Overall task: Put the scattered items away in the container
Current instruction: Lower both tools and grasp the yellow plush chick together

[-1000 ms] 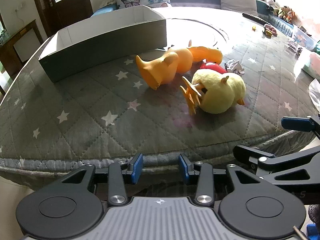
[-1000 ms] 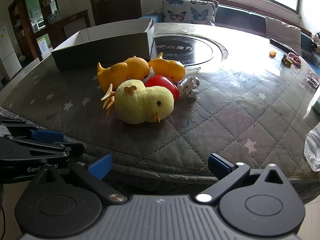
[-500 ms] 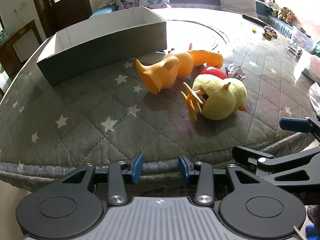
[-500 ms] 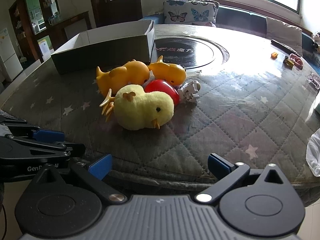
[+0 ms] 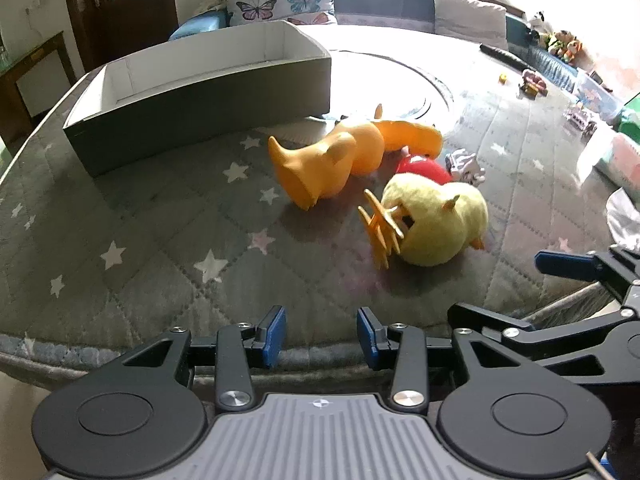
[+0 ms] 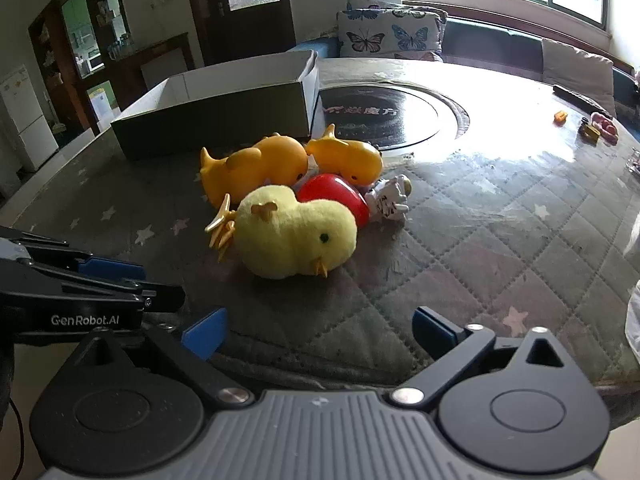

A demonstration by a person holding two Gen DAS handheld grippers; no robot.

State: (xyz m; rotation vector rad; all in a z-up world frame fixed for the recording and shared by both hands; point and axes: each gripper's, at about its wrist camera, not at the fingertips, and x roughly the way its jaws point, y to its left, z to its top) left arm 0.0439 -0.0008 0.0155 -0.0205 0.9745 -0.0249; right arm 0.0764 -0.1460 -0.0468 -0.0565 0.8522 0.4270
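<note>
The right gripper (image 6: 316, 330) is wide open and holds nothing; the left gripper (image 5: 321, 336) has a smaller gap, also bare. Just past them, mid-frame, lies the fluffy yellow chick (image 6: 296, 232) by two orange ducks (image 6: 256, 168), with the grey box (image 6: 216, 116) in the upper left. No toy is picked up yet, so I think the next move is reaching for the chick; the left tool reads "GenRobot.AI".

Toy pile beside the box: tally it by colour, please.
Orange: 2, the larger rubber duck and the smaller rubber duck
Yellow: 1, the plush chick
Red: 1, the red toy
White: 1, the small figure
Total: 5
</note>
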